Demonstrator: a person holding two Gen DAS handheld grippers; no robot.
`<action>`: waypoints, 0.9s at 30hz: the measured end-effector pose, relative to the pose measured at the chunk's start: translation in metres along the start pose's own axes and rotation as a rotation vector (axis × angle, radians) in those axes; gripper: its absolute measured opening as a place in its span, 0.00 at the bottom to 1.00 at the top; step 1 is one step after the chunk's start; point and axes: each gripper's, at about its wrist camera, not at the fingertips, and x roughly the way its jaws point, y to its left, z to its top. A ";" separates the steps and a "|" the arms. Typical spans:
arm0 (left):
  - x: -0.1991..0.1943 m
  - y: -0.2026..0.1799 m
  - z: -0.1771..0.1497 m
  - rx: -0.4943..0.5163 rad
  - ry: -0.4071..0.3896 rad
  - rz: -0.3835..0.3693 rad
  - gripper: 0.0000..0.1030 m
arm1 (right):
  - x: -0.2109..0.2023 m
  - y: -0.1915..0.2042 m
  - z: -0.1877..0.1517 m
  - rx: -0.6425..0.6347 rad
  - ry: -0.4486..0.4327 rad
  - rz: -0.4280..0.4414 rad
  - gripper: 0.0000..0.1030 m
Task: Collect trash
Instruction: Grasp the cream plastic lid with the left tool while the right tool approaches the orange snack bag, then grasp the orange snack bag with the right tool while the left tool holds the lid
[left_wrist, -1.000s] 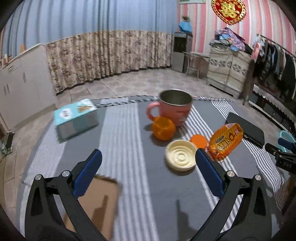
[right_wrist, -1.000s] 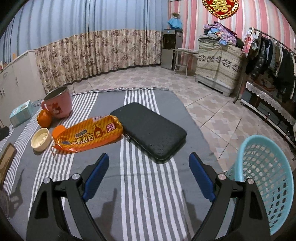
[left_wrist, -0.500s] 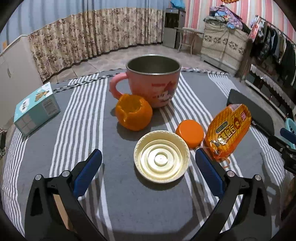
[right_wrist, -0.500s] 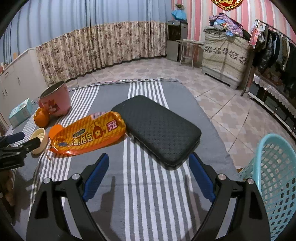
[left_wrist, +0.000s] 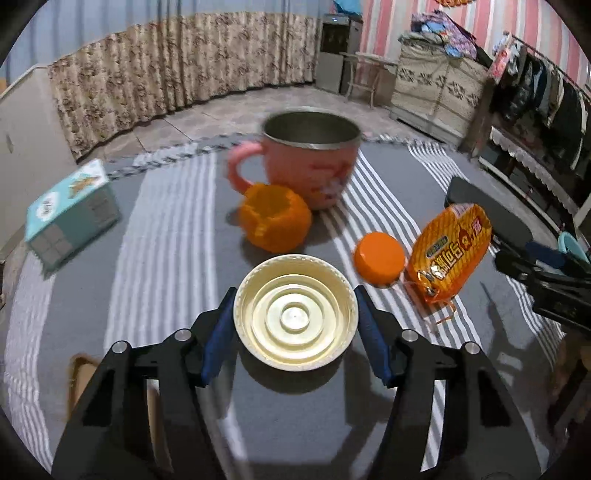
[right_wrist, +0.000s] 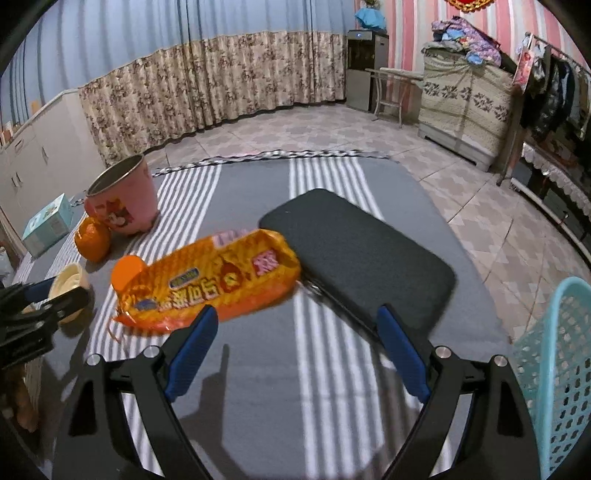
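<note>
A round cream lid (left_wrist: 295, 317) lies on the grey striped cloth. My left gripper (left_wrist: 293, 295) straddles it with its jaws closing, and both blue pads (left_wrist: 218, 332) meet its rim. Beyond the lid sit a hollowed orange peel (left_wrist: 275, 218), a small orange cap (left_wrist: 378, 258) and an orange snack packet (left_wrist: 448, 251). In the right wrist view the packet (right_wrist: 210, 280) lies just ahead of the left finger of my right gripper (right_wrist: 295, 310). That gripper is open with only cloth between its fingers.
A pink mug (left_wrist: 310, 162) stands behind the peel. A teal box (left_wrist: 70, 210) is at the far left, and a piece of cardboard (left_wrist: 79, 373) lies near the left edge. A black flat case (right_wrist: 362, 258) lies right of the packet. A turquoise basket (right_wrist: 557, 369) stands off the table's right side.
My left gripper moved forward and down over the cream lid and narrowed its jaws onto it. My right gripper moved closer to the snack packet and stayed open.
</note>
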 end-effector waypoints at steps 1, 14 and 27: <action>-0.007 0.006 0.000 -0.013 -0.015 0.002 0.59 | 0.002 0.001 0.001 -0.001 0.001 -0.017 0.84; -0.053 0.051 0.008 -0.069 -0.103 0.045 0.59 | 0.013 0.012 0.010 0.082 0.095 -0.086 0.84; -0.058 0.055 0.003 -0.074 -0.096 0.048 0.59 | 0.035 0.006 0.017 0.135 0.144 -0.039 0.78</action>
